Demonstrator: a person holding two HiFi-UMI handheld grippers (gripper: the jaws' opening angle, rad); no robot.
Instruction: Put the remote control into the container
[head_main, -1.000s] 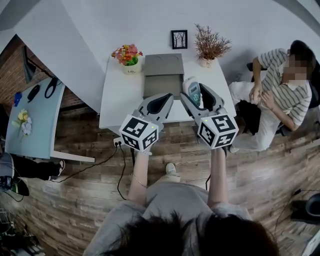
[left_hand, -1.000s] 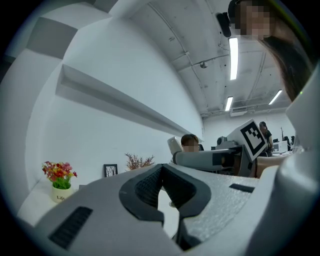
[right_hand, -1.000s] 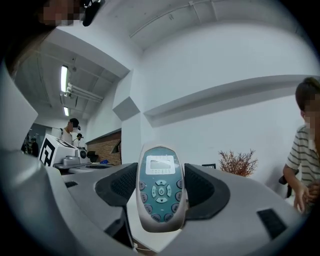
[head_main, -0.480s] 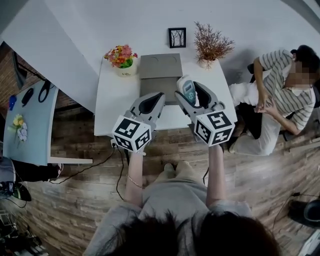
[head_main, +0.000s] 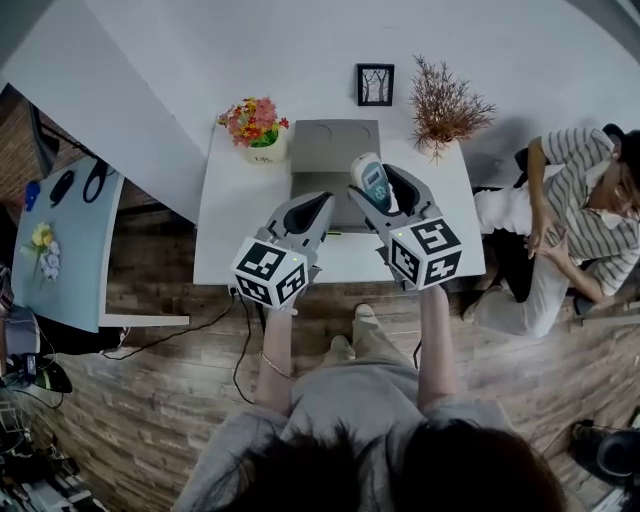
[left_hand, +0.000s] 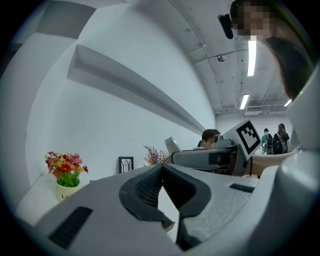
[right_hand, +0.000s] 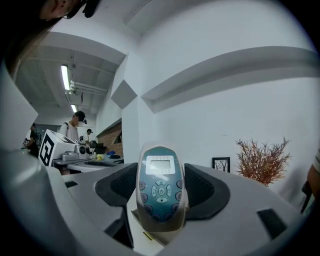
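Observation:
My right gripper (head_main: 384, 186) is shut on the remote control (head_main: 369, 181), a pale handset with a teal face and small screen, held upright above the white table (head_main: 237, 222). In the right gripper view the remote (right_hand: 159, 186) stands between the dark pads, buttons facing the camera. The container (head_main: 334, 137), a grey box with its lid folded back, sits at the middle back of the table, just left of and behind the remote. My left gripper (head_main: 320, 203) hovers beside it over the table's front, jaws shut, nothing between them (left_hand: 161, 172).
A flower pot (head_main: 256, 127) stands left of the container, a dried plant (head_main: 444, 103) to its right, and a small framed picture (head_main: 374, 84) against the wall. A person sits on a chair at the right (head_main: 580, 220). A blue-grey side table (head_main: 65, 235) is at the left.
The right gripper with the remote has edged left, closer to the container's right edge. The left gripper keeps its place beside it. The seated person has shifted.

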